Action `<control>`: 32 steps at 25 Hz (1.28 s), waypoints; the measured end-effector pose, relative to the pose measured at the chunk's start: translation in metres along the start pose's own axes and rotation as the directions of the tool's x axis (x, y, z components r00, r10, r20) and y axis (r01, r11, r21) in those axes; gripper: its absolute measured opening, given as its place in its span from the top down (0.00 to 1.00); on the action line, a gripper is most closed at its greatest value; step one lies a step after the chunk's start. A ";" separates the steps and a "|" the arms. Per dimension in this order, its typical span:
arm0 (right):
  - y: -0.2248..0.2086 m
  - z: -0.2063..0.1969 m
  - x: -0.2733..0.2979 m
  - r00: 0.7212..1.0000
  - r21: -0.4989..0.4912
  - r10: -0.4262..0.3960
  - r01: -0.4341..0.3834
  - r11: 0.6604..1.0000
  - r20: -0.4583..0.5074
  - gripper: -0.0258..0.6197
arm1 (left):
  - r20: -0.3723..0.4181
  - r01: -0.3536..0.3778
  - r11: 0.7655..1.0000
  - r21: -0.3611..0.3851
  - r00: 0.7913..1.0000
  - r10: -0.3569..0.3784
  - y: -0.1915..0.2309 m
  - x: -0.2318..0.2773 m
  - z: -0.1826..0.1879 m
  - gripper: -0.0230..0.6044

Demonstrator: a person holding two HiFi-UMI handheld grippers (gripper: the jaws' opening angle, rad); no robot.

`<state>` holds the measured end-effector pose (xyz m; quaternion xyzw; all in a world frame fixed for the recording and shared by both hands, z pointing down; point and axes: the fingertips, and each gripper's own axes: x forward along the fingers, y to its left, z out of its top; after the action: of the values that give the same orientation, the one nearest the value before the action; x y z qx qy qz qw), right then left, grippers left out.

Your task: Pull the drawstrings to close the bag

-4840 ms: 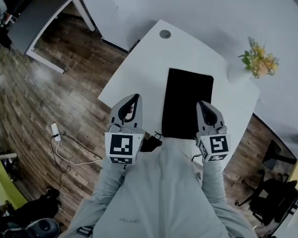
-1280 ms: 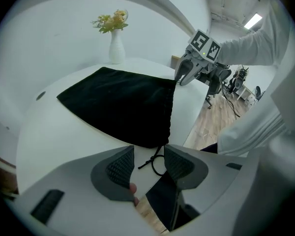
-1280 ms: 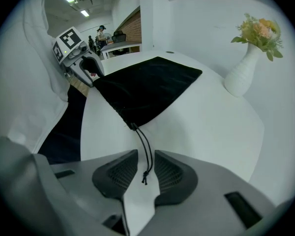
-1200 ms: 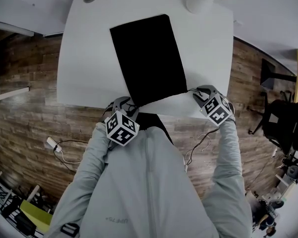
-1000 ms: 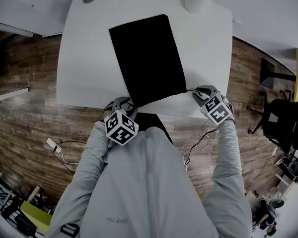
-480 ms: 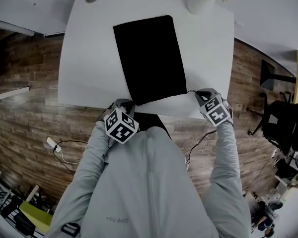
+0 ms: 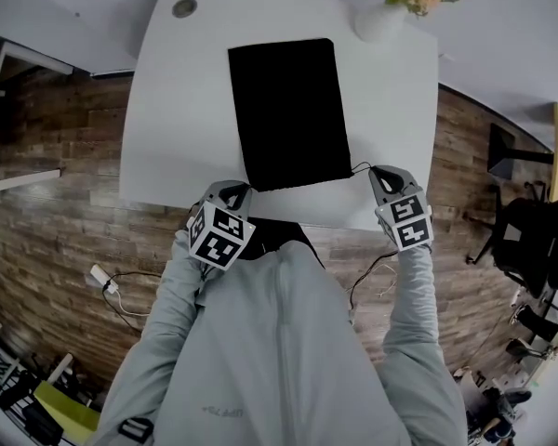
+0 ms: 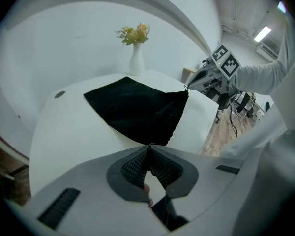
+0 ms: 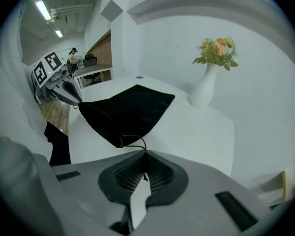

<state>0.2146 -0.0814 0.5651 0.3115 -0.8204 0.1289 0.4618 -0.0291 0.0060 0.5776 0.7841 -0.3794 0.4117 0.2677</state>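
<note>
Cords gripped, pull not yet made: flat black fabric drawstring bag point(image 7: 288, 110) lies mouth-toward-you on the white table point(image 7: 186, 100).
Your right gripper point(image 7: 383, 171) is clamped on the thin black drawstring point(image 9: 137, 140) and your left gripper point(image 7: 231, 189) is pinched at the other mouth corner (its cord barely shows). Next, draw them apart, sideways along the near edge; there's open room there, and the white flower vase point(image 7: 379, 21) stands far back.

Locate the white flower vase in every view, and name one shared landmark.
Head view: vase at the top, right of centre.
Left gripper view: vase at top centre.
Right gripper view: vase upper right of centre.
Shared landmark: the black bag lying in front of it.
</note>
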 end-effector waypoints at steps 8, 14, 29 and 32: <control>-0.018 0.081 -0.038 0.955 0.086 -0.158 0.141 0.986 0.250 0.93 | 0.167 -0.129 0.990 -0.054 0.977 0.136 0.055 -0.054 0.052 0.91; -0.023 0.130 -0.066 0.891 0.139 -0.230 0.190 0.972 0.392 0.93 | 0.261 -0.213 0.974 -0.084 0.938 0.227 0.087 -0.089 0.085 0.91; -0.030 0.174 -0.103 0.783 0.258 -0.368 0.271 0.927 0.502 0.93 | 0.395 -0.274 0.954 -0.120 0.869 0.299 0.119 -0.131 0.132 0.91; -0.036 0.167 -0.107 0.782 0.259 -0.402 0.313 0.914 0.476 0.93 | 0.395 -0.272 0.954 -0.123 0.869 0.299 0.122 -0.132 0.132 0.91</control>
<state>0.1647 -0.1510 0.3827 0.5220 -0.8262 0.0172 0.2112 -0.1188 -0.1109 0.4104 0.7792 -0.5516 0.2610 0.1433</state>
